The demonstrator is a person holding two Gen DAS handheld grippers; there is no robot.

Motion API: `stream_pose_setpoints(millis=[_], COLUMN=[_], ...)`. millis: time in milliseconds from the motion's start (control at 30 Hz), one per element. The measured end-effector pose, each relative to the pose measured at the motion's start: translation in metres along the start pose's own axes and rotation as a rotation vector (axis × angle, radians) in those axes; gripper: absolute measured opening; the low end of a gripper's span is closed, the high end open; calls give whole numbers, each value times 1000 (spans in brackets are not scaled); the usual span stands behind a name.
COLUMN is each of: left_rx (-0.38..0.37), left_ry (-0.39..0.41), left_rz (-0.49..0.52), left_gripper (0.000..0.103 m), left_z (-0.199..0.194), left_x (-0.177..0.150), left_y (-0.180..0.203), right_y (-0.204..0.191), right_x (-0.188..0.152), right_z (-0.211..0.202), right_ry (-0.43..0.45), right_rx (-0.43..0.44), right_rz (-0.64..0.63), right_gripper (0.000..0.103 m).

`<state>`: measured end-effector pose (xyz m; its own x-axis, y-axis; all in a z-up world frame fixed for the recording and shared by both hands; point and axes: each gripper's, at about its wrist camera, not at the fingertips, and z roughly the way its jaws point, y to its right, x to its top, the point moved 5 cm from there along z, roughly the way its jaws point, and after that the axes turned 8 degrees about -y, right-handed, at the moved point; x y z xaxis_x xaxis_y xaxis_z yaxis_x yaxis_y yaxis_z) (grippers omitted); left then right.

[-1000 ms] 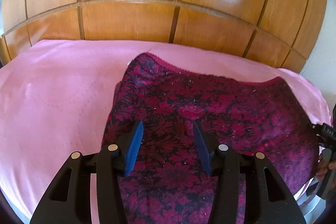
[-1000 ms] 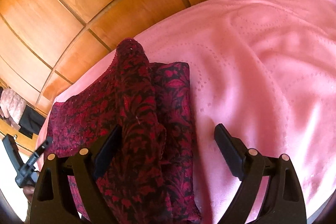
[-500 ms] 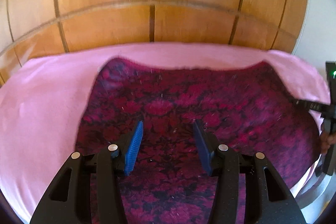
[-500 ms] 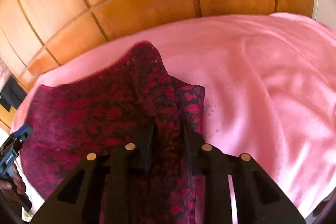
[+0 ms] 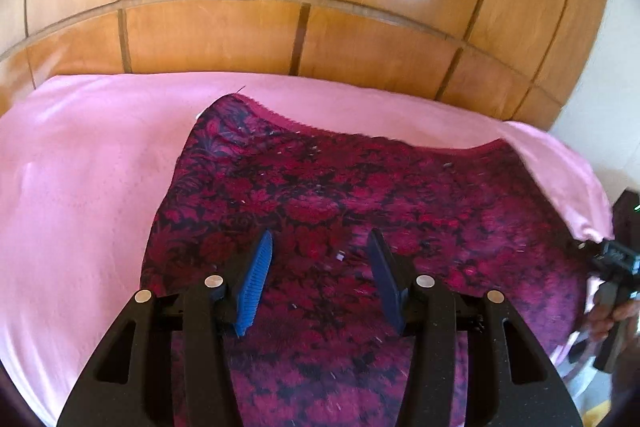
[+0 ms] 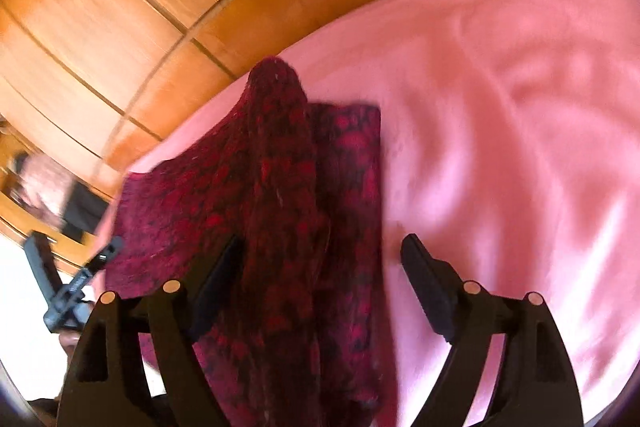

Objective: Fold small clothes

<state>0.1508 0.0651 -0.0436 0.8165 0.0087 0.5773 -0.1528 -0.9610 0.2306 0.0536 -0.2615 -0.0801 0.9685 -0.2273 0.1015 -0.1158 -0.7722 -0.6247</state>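
Left gripper [image 5: 320, 279]: fingers half apart, hovering above red flowery cloth [image 5: 360, 211], holding nothing. Cloth lies on pink blanket [image 5: 80, 187]. Right gripper [image 6: 320, 279]: jaws just opened wide, raised fold between, not squeezed. Tip: pinch fold edge, pull flat.

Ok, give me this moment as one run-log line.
garment: spread on pink sheet, ridge bunched at right side | left gripper: open over garment | right gripper: jaws just opened, ridge between, unpinched
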Motion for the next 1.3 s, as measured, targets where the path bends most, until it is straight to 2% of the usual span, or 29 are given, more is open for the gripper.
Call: stream_pose_setpoints(millis=[133, 233, 300, 367, 467, 633, 767, 867, 1000, 1133, 1200, 1267, 1300], left_rx=[-119, -179, -171, -151, -133, -141, -145, -157, -179, -184, -188, -155, -143], left_ry=[-7, -31, -57, -90, -110, -106, -105, -107, -100, -96, -78, -77, -76], left_rz=[3, 26, 41, 55, 43, 34, 42, 25, 1, -24, -28, -18, -15], left_gripper=[49, 49, 49, 49, 49, 49, 47, 44, 44, 39, 33, 25, 24], left_z=[-12, -12, -4, 6, 20, 24, 24, 28, 26, 21, 11, 8, 7], left_x=[-4, -10, -15, -19, -20, -13, -12, -10, -13, -13, -13, -16, -17], left_y=[8, 17, 23, 27, 24, 23, 25, 24, 14, 10, 4, -1, -5], right_y=[-2, -7, -9, -18, -26, -18, -32, -55, -82, -80, -73, -64, -60], right_x=[-21, -29, -29, -28, -30, -32, -30, -28, -33, -35, -38, -41, -43], right_z=[5, 4, 1, -2, 2, 14, 5, -7, -9, -2, 2, 10, 15], right_ry=[-61, -71, -72, -74, -105, -123, -112, -98, -100, -111, -128, -159, -177], right_rx=[117, 125, 108, 78, 53, 123, 114, 160, 160, 83, 14, -41, -53], right_rz=[5, -13, -15, -51, -99, -39, -53, -75, -135, -142, -162, -169, -165], right_gripper=[80, 78, 73, 63, 65, 66, 44, 40, 40, 41, 48, 64, 66])
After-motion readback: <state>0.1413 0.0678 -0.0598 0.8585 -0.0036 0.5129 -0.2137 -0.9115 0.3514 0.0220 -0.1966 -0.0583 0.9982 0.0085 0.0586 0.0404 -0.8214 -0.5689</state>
